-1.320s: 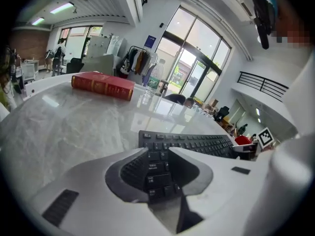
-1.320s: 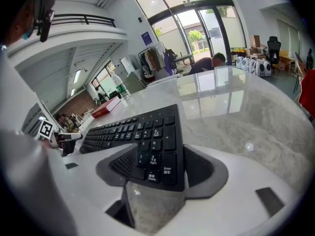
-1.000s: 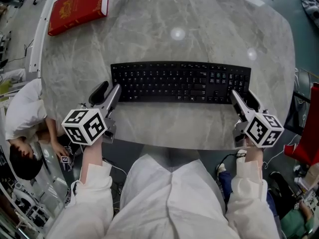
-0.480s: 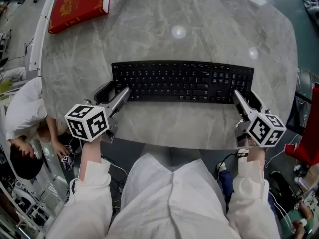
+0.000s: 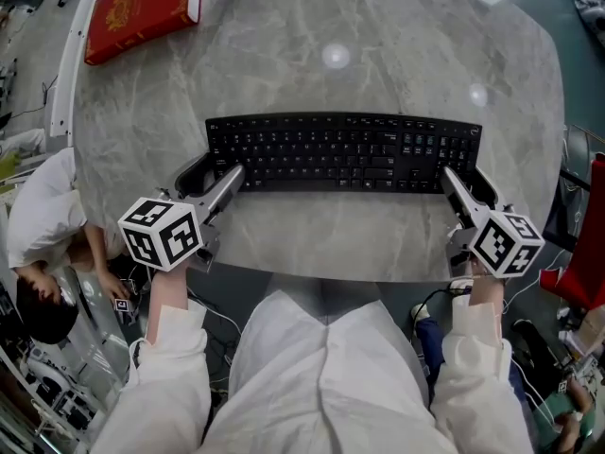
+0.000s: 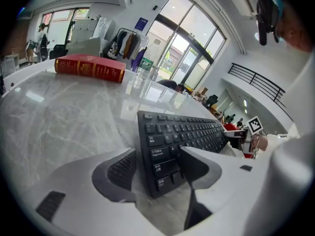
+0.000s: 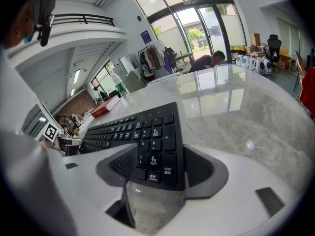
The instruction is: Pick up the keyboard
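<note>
The left hand-held gripper (image 5: 210, 180) is positioned at the lower left corner of the keyboard (image 5: 343, 154). In the left gripper view, this hand-held gripper (image 6: 157, 168) is shown released: the jaws are spread, and the corner of the keyboard (image 6: 187, 132) is seated between them. A gap is seen between the left-of-frame jaw and the end edge of the keyboard. The other jaw is set against the keys at the front edge.

The right hand-held gripper (image 5: 465, 185) is positioned at the lower right corner of the keyboard. In the right gripper view, it (image 7: 162, 168) is likewise shown released, with the numeric-pad corner of the keyboard (image 7: 138, 129) between the spread jaws. The right-of-frame jaw is located just beside the end edge.

In the head view, the keyboard is laid across the middle of the frame on the grey marbled worktop (image 5: 378, 55), its long side running left to right.

A red book (image 5: 142, 12) is located at the upper left of the frame, well apart from the keyboard. It is also visible in the left gripper view (image 6: 89, 68), beyond the keyboard.
</note>
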Tool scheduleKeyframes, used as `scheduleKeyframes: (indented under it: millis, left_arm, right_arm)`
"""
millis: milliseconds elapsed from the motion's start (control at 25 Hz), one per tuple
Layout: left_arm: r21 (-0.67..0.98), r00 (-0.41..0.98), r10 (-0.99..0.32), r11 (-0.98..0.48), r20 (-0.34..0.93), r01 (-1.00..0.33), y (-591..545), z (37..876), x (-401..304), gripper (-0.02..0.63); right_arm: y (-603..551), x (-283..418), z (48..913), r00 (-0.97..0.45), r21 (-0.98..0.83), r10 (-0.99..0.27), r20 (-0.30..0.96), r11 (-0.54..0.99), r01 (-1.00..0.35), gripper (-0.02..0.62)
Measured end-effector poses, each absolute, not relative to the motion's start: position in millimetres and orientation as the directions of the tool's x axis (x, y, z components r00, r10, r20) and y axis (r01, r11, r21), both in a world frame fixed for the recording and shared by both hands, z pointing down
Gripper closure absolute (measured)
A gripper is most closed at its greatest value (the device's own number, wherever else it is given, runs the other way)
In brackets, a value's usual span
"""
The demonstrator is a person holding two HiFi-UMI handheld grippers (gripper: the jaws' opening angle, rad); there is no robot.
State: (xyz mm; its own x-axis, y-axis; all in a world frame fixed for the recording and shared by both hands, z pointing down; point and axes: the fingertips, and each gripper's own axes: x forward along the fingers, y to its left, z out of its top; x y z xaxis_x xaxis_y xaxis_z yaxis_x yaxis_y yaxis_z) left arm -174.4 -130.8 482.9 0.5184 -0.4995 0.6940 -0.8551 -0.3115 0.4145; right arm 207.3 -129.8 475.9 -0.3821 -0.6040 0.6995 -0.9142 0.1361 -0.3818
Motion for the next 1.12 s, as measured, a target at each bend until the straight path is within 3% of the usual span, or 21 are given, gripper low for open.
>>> scheduleKeyframes:
  millis: [480,1120]
  left_arm:
    - [0.469,0.562,-0.488,-0.310,0.668,-0.827,-129.9,480.1,-165.9,0.336]
    - [0.435,0.510,-0.506,-0.268,0.696,-0.860,-131.8,482.6,-169.1,0.337]
  right_arm:
    - [-131.7,207.6,475.3,-0.387,-0.404,-0.609,0.692,0.117,-0.907,0.319]
    - [-130.2,210.5,475.0,-0.393,-0.406,-0.593,0.703,0.119,-0.906,0.321]
